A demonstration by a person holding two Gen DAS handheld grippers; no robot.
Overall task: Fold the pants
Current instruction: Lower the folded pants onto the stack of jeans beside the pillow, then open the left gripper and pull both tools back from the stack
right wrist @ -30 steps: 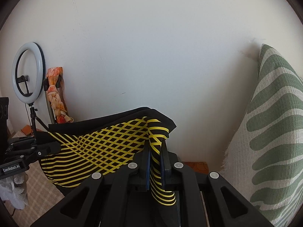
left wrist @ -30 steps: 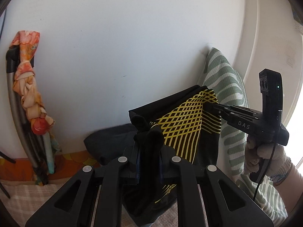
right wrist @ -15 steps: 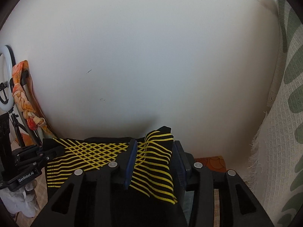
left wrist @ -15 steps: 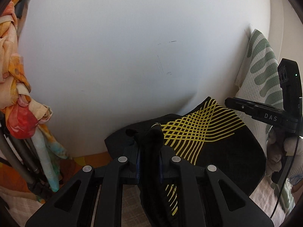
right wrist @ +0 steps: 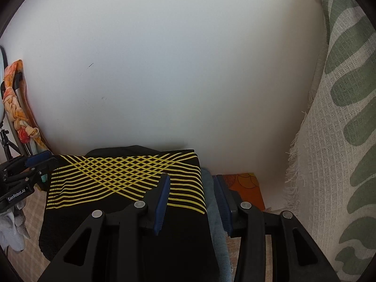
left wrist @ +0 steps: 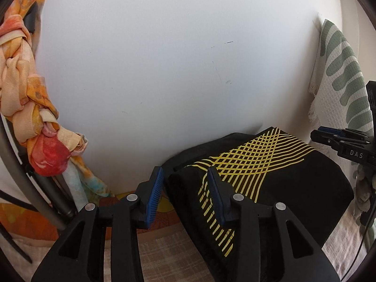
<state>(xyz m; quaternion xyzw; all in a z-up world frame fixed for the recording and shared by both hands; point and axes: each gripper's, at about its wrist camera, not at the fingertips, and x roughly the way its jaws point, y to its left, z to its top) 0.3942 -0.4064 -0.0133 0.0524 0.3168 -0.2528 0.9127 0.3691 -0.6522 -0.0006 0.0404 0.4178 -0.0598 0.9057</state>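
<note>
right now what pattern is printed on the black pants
Crossing yellow lines forming a lattice on the pants, clearest in the right wrist view.

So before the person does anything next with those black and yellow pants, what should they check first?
1. Left gripper let go: ok, its jaws have just been opening, pads off the cloth.
2. Right gripper let go: ok, open, pads clear.
3. Pants lying flat: ok, yellow lattice on top.
4. Fold edges lined up: cannot tell, the near edge is hidden by the grippers.
5. Blue denim beneath the pants' right edge: cannot tell what it is.
</note>
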